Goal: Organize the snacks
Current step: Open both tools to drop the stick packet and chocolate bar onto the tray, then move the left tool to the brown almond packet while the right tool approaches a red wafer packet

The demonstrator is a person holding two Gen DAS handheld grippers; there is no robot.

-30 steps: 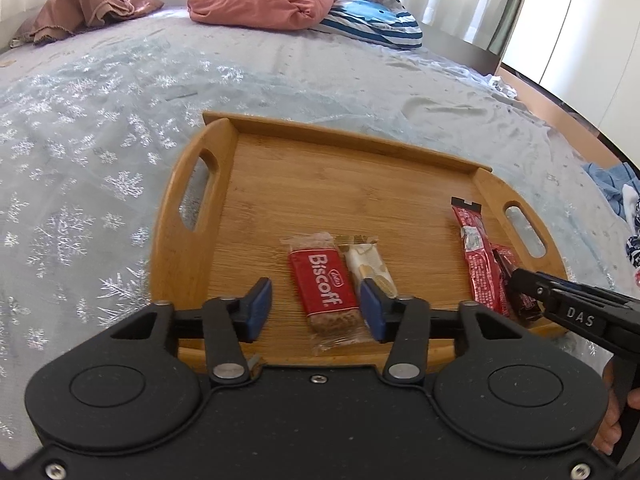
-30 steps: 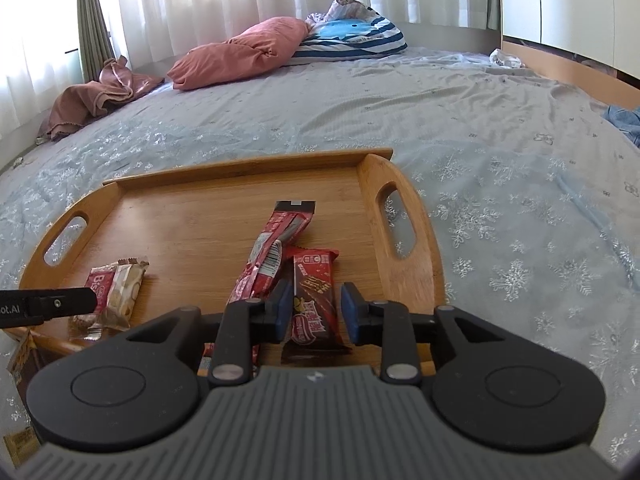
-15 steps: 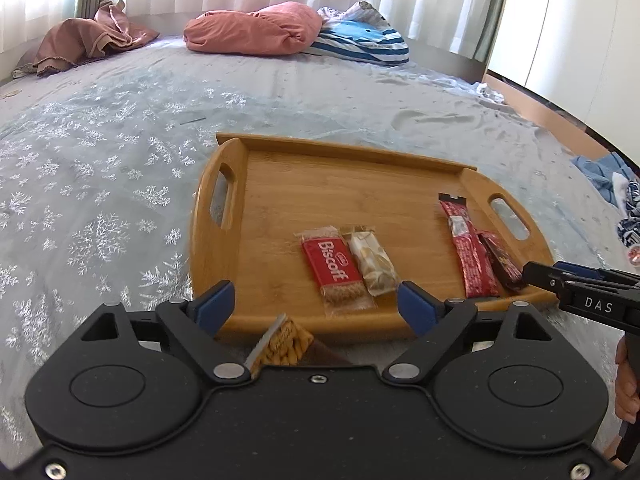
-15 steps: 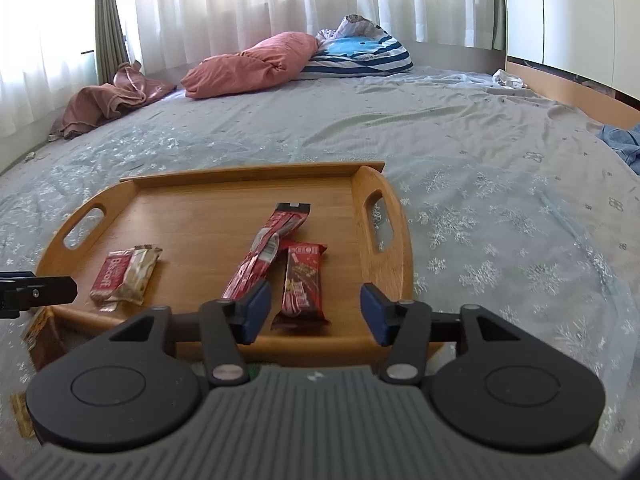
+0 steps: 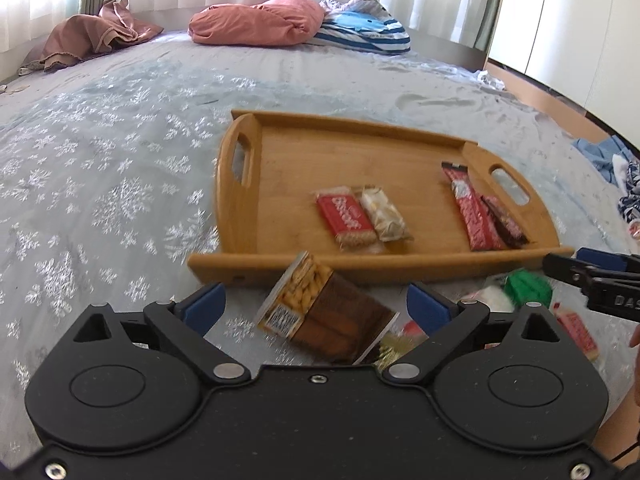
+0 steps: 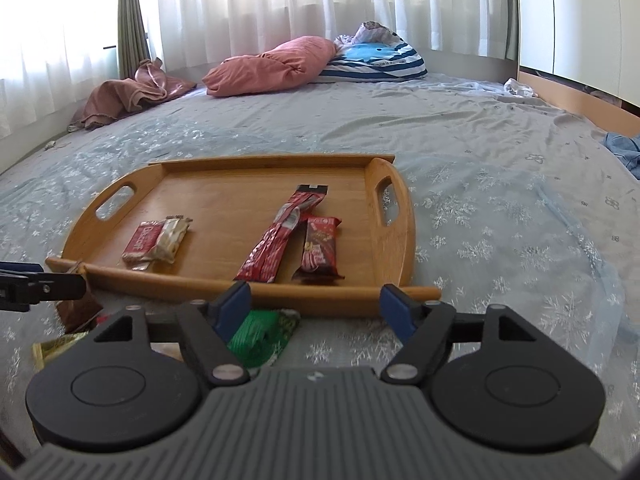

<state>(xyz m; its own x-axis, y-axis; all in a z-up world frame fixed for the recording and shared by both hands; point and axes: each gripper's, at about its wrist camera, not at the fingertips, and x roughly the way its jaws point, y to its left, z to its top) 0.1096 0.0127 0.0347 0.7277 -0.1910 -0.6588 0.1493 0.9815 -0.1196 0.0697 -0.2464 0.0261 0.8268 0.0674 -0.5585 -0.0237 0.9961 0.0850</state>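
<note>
A wide bed (image 6: 480,152), covered by a pale sheet printed with snowflakes, fills both views. A pink pillow (image 5: 256,20) and a striped cushion (image 5: 364,34) are seen at its far end under white curtains. A wooden tray (image 5: 280,152) with two cut-out handles is laid on the sheet. On its floor a red Biscoff packet (image 5: 346,220) is set touching a pale wrapped biscuit (image 5: 382,214), and well apart, toward the other handle, a long red bar (image 5: 468,208) is laid just beside a shorter dark red bar (image 5: 502,220). Off the tray, before its near rim, a brown snack box (image 5: 324,312) is seen tilted on the sheet, with a green packet (image 6: 256,336) near it. The left gripper (image 5: 316,308) is held above the box, its jaws opening and pressing on nothing. The right gripper (image 6: 314,308) is held over the near rim, jaws likewise opening and empty, the green packet below its left finger.
</note>
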